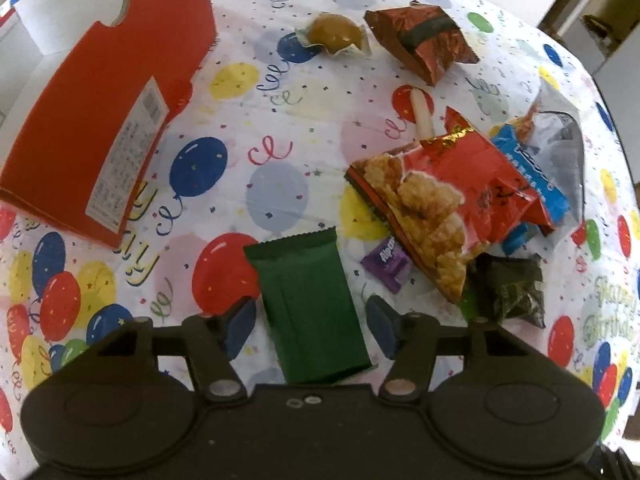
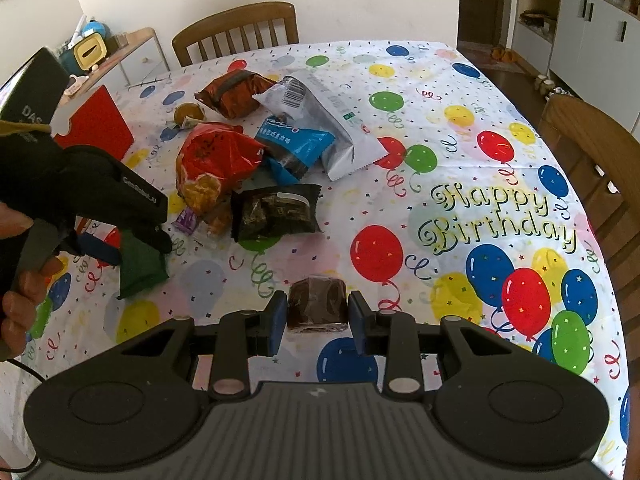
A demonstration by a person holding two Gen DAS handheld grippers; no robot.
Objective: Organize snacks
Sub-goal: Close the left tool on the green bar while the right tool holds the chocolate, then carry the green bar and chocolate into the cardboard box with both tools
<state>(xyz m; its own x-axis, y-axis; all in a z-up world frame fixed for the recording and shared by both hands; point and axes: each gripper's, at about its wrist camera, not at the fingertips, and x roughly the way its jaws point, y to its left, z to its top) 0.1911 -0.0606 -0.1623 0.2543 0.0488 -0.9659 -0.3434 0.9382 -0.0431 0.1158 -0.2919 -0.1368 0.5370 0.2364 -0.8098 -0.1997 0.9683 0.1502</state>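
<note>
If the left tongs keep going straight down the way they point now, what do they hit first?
Most likely the green packet, which lies between the open pads of the left tongs with gaps on both sides. Under it is only the balloon tablecloth. How far above the packet the pads hang is unclear.

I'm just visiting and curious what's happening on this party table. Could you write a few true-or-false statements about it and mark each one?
1. The right gripper clamps a brown wrapped square cake. True.
2. The left gripper squeezes the dark green foil packet. False: the pads stand clear of it.
3. The red cardboard box holds the snacks. False: they lie on the balloon tablecloth.
4. A small purple candy wrapper lies beside the red crisp bag. True.
</note>
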